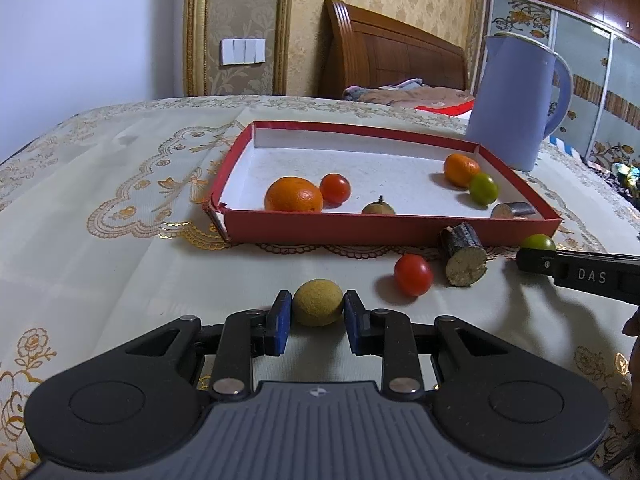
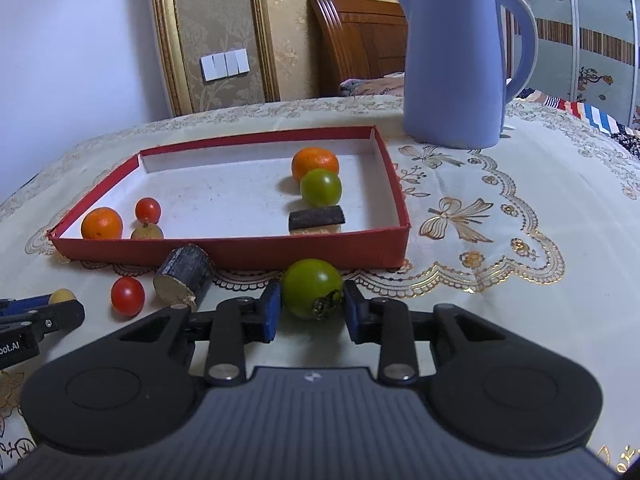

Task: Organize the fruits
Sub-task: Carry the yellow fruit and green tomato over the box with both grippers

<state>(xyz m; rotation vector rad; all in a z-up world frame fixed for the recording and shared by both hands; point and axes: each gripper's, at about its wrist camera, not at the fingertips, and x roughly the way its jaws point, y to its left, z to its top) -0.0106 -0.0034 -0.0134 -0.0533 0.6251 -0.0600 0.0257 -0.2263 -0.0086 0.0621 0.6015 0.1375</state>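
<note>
My left gripper (image 1: 317, 312) is shut on a tan round fruit (image 1: 318, 303) resting on the tablecloth in front of the red tray (image 1: 384, 229). My right gripper (image 2: 311, 307) is shut on a green tomato (image 2: 310, 290) just before the tray's front wall (image 2: 280, 252). On the cloth between them lie a red tomato (image 1: 413, 275) and a dark sugarcane piece (image 1: 463, 259). Inside the tray sit two oranges (image 1: 294, 200) (image 1: 461, 169), a red tomato (image 1: 335, 188), a green tomato (image 1: 483, 189), a brown longan (image 1: 378, 208) and a second cane piece (image 1: 512, 211).
A tall blue kettle (image 2: 456, 64) stands behind the tray's right corner. The table is covered by a cream embroidered cloth (image 1: 100, 240). A wooden headboard (image 1: 384, 52) and a wall lie beyond the far edge.
</note>
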